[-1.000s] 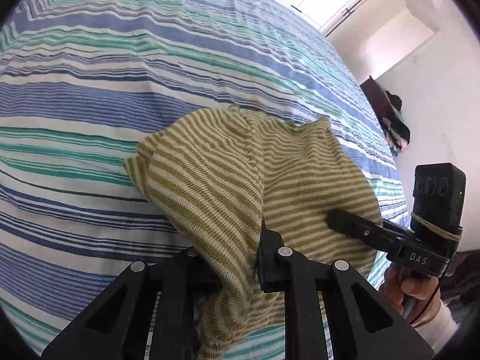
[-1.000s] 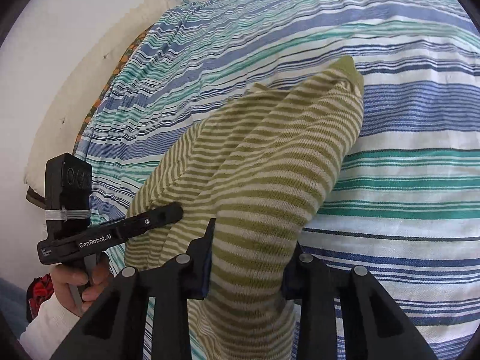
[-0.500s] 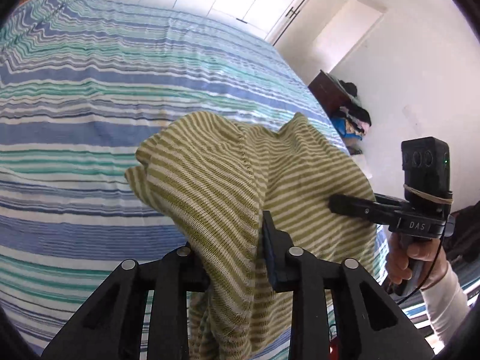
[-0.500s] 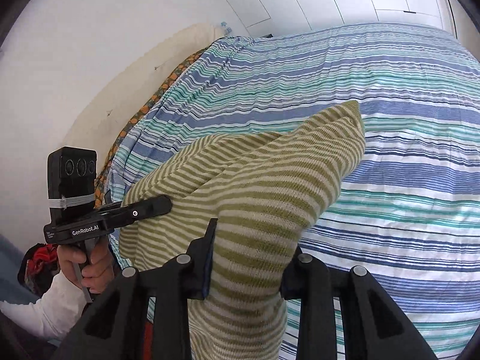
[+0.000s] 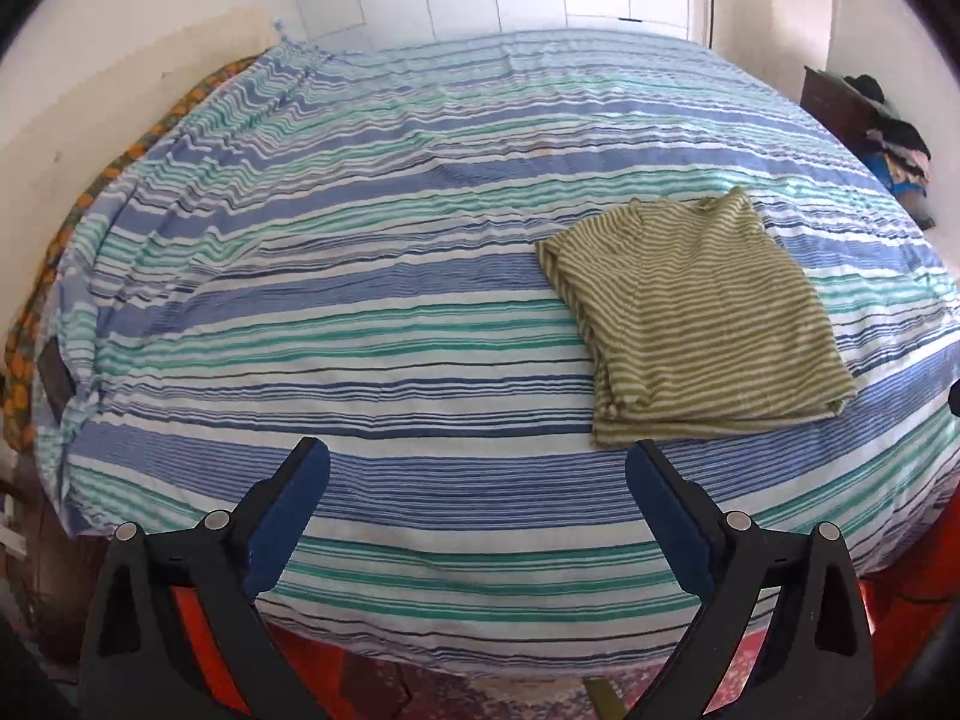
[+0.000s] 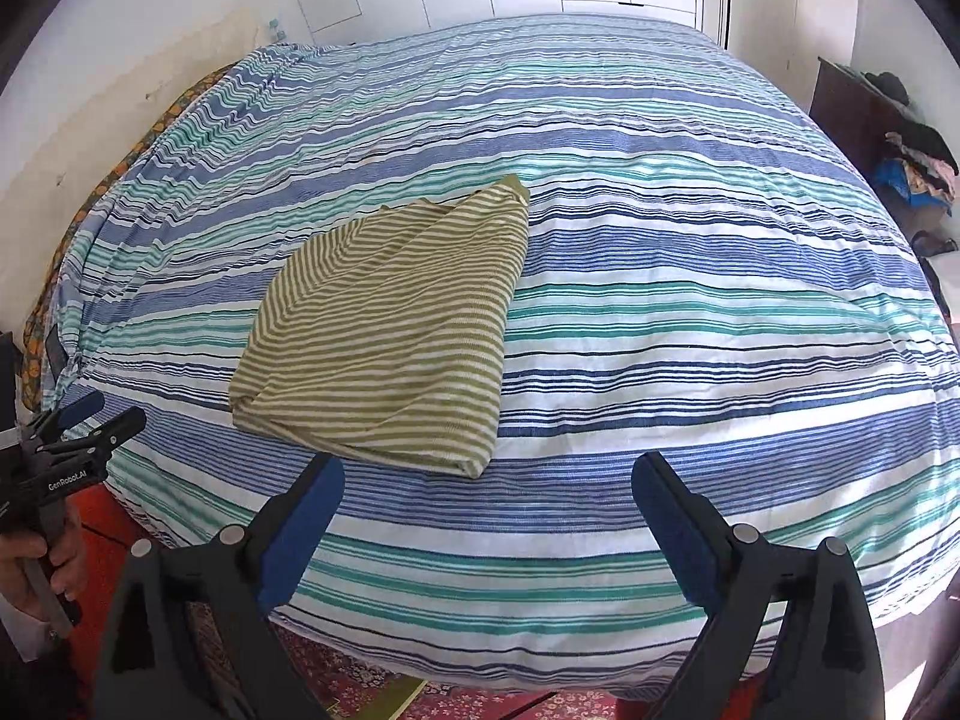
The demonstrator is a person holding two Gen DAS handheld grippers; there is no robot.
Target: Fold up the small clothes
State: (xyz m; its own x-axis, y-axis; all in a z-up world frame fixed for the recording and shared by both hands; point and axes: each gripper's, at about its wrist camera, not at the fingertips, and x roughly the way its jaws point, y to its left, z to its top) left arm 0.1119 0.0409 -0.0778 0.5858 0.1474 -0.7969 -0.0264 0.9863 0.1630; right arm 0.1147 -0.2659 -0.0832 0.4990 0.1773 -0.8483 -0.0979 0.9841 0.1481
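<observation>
Two grippers: left gripper (image 5: pixel 477 468) and right gripper (image 6: pixel 486 480) spread wide, empty, short of the bed (image 5: pixel 360 312).
Garment: folded striped shirt (image 6: pixel 390 324) flat on bed.
Far side: possibly clothes pile (image 6: pixel 918 162).

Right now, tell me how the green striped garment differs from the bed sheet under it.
The green striped garment has narrow olive and cream stripes; the bed sheet has blue, teal and white bands of mixed widths. The garment is small and folded in layers; the sheet is spread across the whole bed. Both are striped fabric.

Folded striped shirt (image 5: pixel 696 306) on striped bed (image 5: pixel 360 312)
</observation>
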